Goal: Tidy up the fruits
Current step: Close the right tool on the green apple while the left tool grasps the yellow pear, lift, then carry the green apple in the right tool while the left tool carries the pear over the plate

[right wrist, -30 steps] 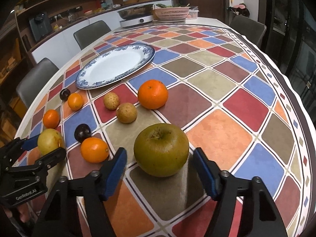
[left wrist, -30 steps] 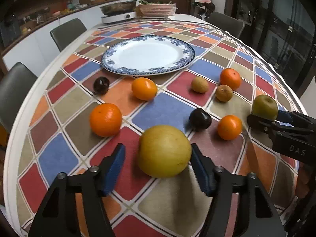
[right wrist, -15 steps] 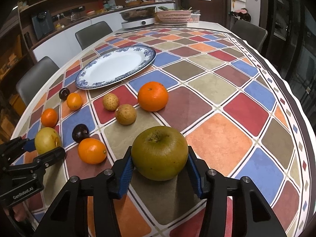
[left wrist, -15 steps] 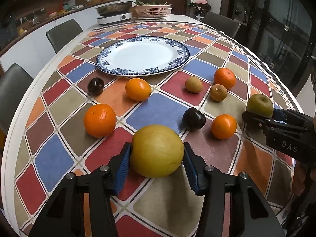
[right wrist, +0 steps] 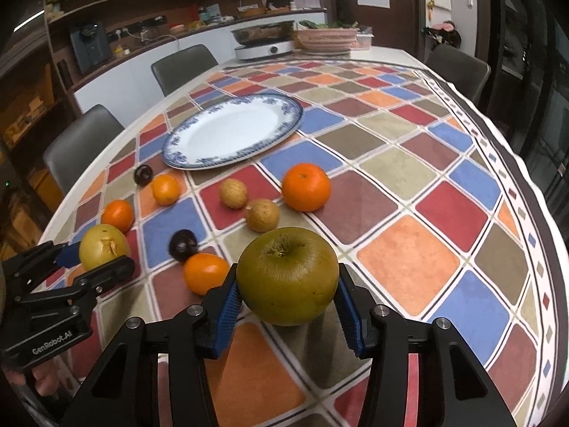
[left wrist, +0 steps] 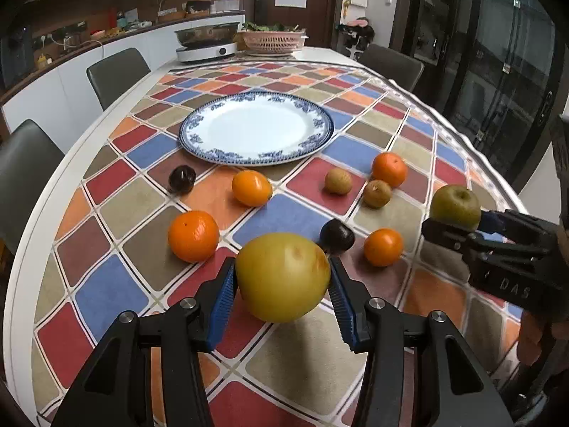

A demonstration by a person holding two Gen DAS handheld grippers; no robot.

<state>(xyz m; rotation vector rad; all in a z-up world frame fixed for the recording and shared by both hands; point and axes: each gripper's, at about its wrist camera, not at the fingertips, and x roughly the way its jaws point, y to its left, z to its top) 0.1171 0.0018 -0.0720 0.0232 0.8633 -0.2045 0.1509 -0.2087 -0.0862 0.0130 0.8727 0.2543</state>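
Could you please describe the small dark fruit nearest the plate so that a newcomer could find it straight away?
Start at the blue-rimmed white plate in the middle of the chequered tablecloth. Just off its near left rim sits a small dark plum, left of an orange. It is almost black, and unlike the other dark plum, it lies close to the plate.

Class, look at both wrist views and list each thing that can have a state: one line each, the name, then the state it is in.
Left gripper: shut on the yellow pear.
Right gripper: shut on the green apple.
Plate: bare, no fruit on it.
Oranges, such as the nearest: loose on the tablecloth.
Dark plums, such as the nearer: loose on the cloth.
Two small brown fruits: loose, close together.
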